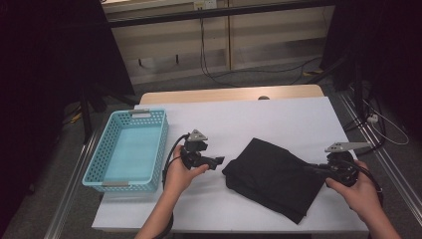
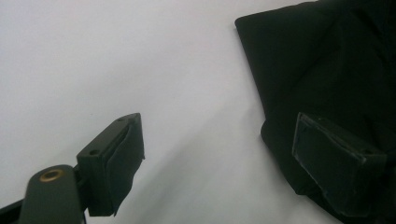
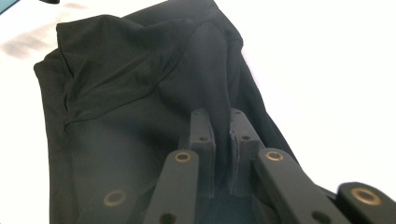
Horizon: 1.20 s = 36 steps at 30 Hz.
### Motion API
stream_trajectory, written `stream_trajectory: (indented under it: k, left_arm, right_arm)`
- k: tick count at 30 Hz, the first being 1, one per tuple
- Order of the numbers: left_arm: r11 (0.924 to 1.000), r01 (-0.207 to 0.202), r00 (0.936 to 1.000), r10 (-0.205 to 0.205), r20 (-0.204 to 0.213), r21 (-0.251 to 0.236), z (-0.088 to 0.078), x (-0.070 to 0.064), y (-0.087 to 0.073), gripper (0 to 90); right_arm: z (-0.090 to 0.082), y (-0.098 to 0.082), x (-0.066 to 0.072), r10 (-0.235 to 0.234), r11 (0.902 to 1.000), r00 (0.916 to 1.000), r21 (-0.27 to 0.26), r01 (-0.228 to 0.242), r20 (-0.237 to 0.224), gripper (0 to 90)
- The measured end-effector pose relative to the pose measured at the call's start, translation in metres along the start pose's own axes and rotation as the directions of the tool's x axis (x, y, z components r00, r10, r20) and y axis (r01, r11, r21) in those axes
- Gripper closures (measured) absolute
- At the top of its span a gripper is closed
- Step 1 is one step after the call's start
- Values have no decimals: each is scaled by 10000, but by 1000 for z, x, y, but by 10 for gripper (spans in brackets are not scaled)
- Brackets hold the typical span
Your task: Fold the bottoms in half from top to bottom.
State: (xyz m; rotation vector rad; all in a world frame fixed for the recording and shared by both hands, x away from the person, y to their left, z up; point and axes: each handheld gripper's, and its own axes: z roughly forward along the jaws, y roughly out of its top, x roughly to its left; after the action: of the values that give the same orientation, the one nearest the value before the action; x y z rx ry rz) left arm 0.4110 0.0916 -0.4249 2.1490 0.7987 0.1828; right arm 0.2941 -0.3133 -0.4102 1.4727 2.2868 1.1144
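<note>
I have the black garment (image 1: 271, 179) folded on the white table (image 1: 278, 114), well right of the blue basket (image 1: 130, 148). My right gripper (image 3: 223, 140) pinches a fold at its right edge; my left gripper (image 1: 215, 162) gapes empty just beside its left edge.

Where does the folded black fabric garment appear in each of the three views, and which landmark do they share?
High view: folded black fabric garment lies right of centre on the table.
Left gripper view: garment fills the upper right, behind the right jaw.
Right gripper view: garment spreads across centre and left, a fold pinched in the claw.
Shared landmark: the white table cover.
</note>
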Motion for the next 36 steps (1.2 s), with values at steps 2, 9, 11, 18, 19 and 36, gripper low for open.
stream_trajectory:
  k: [2,9,11,18,19,36]
  left_arm:
    - [9999,42,10000,-43,-27,-97,-1,0,0,166]
    - [10000,60,10000,-60,-27,4,1,1,-1,164]
    - [9999,103,9999,-103,30,-34,3,-1,-2,164]
    - [9999,173,9995,-173,261,7,8,-6,-2,165]
    - [9998,199,9994,-199,299,-12,9,-8,-2,168]
    - [9893,660,9878,-832,1316,1302,19,-32,-14,458]
  right_arm:
    - [-3,1,1,-83,10000,10000,19,83,-29,833]
    - [-12,-1,-3,-288,9978,9996,-599,291,63,650]
    - [-12,2,-2,-302,9948,9995,-972,308,82,606]
    - [2,3,-2,-396,9951,9983,-886,433,425,546]
    - [4,3,-2,-376,9957,9982,-831,414,473,546]
    - [19,5,1,-484,9929,9957,-1043,565,787,309]
